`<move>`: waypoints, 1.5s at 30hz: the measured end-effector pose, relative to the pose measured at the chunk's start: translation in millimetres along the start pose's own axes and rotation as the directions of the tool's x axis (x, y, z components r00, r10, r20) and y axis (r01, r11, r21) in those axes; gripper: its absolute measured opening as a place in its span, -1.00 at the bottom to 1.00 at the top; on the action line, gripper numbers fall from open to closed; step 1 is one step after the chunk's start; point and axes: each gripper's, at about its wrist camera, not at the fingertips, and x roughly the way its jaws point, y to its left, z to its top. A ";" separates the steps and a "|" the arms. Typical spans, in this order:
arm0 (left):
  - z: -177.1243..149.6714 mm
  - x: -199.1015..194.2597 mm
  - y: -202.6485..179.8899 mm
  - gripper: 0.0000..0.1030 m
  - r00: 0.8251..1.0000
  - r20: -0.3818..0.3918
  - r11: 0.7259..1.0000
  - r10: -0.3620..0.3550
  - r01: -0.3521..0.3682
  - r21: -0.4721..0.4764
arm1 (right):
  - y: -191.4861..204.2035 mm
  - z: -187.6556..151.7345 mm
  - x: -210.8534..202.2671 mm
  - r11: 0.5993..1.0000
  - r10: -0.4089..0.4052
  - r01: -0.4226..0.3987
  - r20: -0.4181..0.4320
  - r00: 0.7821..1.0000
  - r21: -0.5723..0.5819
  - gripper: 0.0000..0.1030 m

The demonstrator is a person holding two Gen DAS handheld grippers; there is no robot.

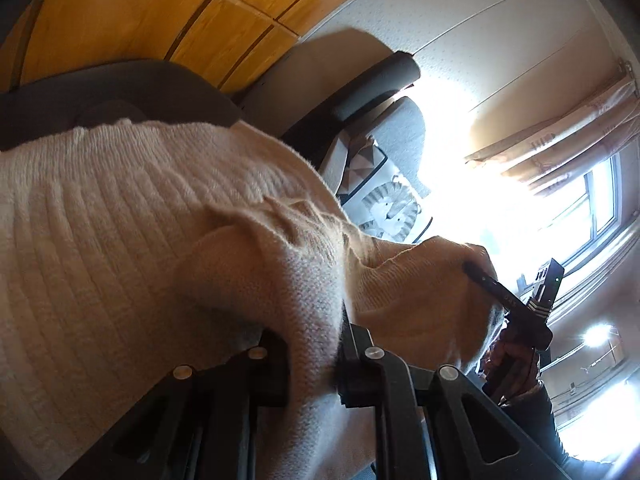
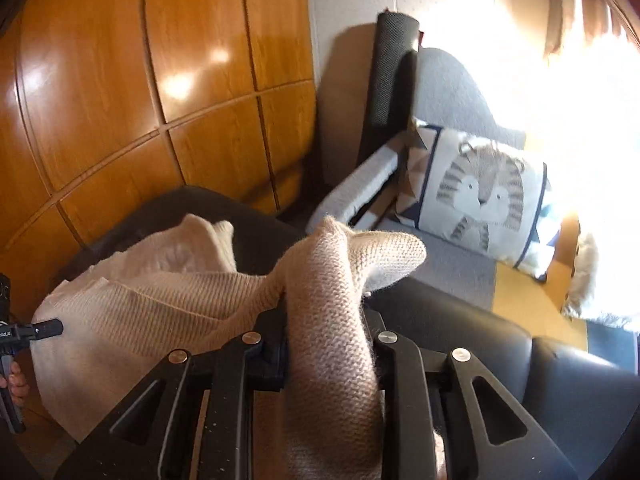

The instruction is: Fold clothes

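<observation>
A cream knitted sweater (image 1: 132, 216) fills the left wrist view, lifted off a dark seat. My left gripper (image 1: 314, 360) is shut on a thick fold of its knit. Across the cloth, the right gripper (image 1: 480, 276) pinches another part of the sweater, held by a hand. In the right wrist view my right gripper (image 2: 328, 344) is shut on a bunched fold of the sweater (image 2: 168, 300), which rises between its fingers and drapes over them. The left gripper (image 2: 50, 328) shows at the left edge against the cloth, its tip partly hidden.
A dark leather seat (image 2: 460, 320) lies under the sweater. A grey armchair (image 2: 452, 88) with a tiger-print cushion (image 2: 476, 192) stands behind it. Wooden wall panels (image 2: 160, 80) are to the left. A bright window (image 1: 596, 200) with curtains glares on the right.
</observation>
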 end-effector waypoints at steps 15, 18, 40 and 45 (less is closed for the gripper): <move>53.9 -133.4 66.7 -0.71 0.933 0.229 0.951 0.278 -0.234 -0.202 | 141.5 96.8 153.0 0.969 0.160 -0.174 -0.090 0.983 -0.177 -0.67; 41.7 -120.0 109.1 -0.69 0.920 0.124 0.895 0.371 -0.319 -0.312 | 147.2 81.9 206.8 0.978 0.106 -0.133 -0.167 0.980 -0.160 -0.63; 33.1 -116.5 60.6 -0.53 0.701 0.290 0.745 0.652 -0.664 -0.069 | 180.5 11.2 244.8 0.912 0.240 -0.310 -0.265 0.934 -0.268 0.27; 53.9 -56.5 91.0 -0.52 0.733 0.145 0.743 0.665 -0.668 -0.031 | 168.8 -3.9 238.9 0.902 0.261 -0.324 -0.236 0.936 -0.286 0.28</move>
